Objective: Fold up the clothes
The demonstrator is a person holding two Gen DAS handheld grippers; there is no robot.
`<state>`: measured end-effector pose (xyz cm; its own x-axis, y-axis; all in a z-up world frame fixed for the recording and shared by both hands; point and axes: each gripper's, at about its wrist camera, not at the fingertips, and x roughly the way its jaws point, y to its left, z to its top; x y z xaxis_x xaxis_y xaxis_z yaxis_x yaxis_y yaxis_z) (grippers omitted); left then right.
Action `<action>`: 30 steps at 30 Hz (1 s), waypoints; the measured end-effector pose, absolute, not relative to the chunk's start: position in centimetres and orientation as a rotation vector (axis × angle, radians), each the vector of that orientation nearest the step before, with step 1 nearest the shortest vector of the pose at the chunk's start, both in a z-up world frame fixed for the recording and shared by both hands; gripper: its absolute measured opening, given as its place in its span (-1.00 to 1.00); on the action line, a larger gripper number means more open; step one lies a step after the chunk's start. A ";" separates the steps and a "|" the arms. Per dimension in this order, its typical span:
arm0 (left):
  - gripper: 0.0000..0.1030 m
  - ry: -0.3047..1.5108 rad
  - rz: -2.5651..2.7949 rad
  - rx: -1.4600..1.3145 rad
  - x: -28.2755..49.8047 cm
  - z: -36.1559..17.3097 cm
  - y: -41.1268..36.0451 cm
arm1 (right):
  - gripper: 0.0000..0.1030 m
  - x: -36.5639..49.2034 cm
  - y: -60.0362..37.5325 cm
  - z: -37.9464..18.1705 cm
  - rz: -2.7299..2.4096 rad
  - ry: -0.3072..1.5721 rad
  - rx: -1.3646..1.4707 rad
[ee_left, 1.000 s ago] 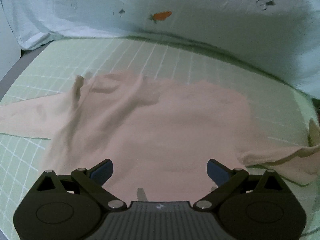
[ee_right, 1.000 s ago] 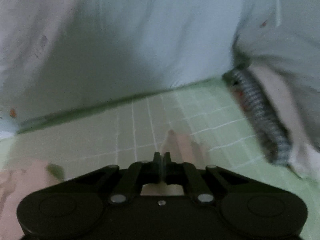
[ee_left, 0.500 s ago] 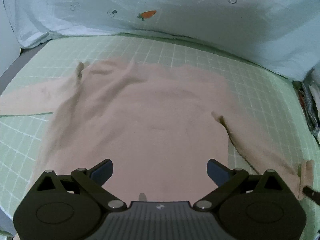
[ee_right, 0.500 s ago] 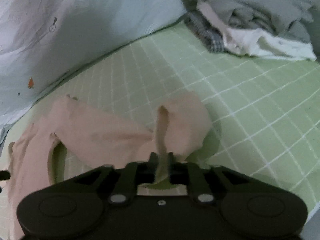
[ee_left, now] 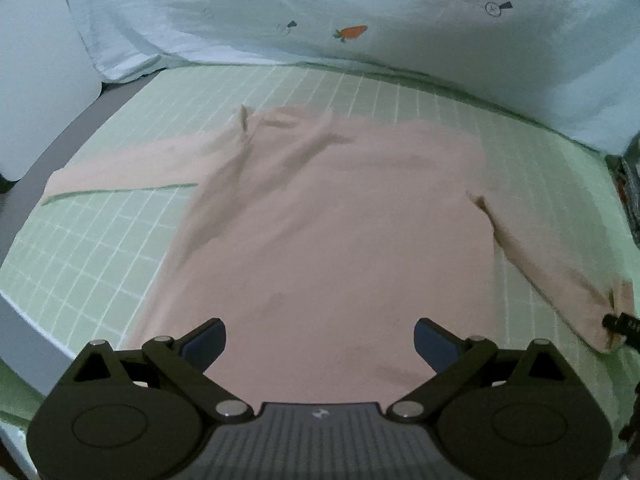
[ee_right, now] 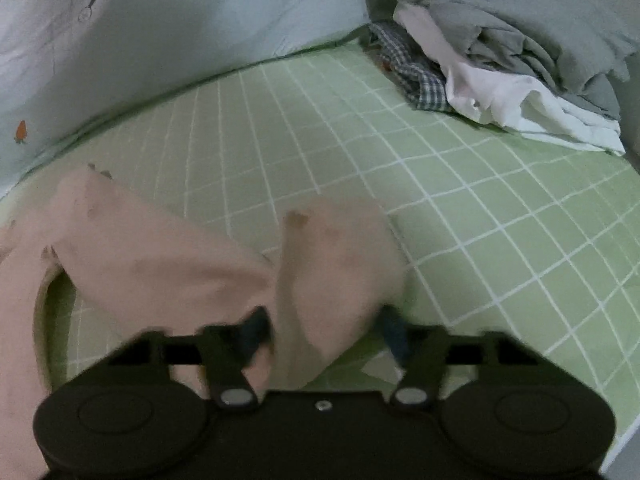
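While the pink shirt lay spread flat across the middle of the green checked sheet, the left gripper was held tilted down over its near hem, jaws wide apart and empty. The right gripper, also angled down, was caught opening, a sleeve cuff loose between its fingers. Only the right wrist view took in the clothes pile at the sheet's far right corner.

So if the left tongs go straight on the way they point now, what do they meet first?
Most likely the body of the pink long-sleeved shirt, spread flat on the green checked sheet. The left tongs stand open with nothing between them; depth is unclear.
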<state>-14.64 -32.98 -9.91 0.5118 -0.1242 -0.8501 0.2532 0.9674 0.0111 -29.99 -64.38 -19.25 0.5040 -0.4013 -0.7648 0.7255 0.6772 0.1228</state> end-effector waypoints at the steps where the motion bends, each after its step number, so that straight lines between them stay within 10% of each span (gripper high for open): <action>1: 0.93 1.015 -0.227 0.145 -14.8 -10.0 -32.9 | -0.51 -30.4 -64.4 -19.2 -0.686 0.748 0.487; 7: 0.93 1.042 -0.253 0.157 -15.5 -10.8 -32.8 | -0.58 -35.7 -61.9 -15.0 -0.634 0.425 0.416; 9: 0.93 1.052 -0.259 0.159 -15.4 -11.1 -32.8 | -0.16 -37.3 -61.2 -14.8 -0.654 0.396 0.418; 30: 0.93 1.074 -0.329 0.184 -14.4 -11.8 -33.5 | 0.28 -38.4 -62.3 -16.0 -0.930 0.521 0.627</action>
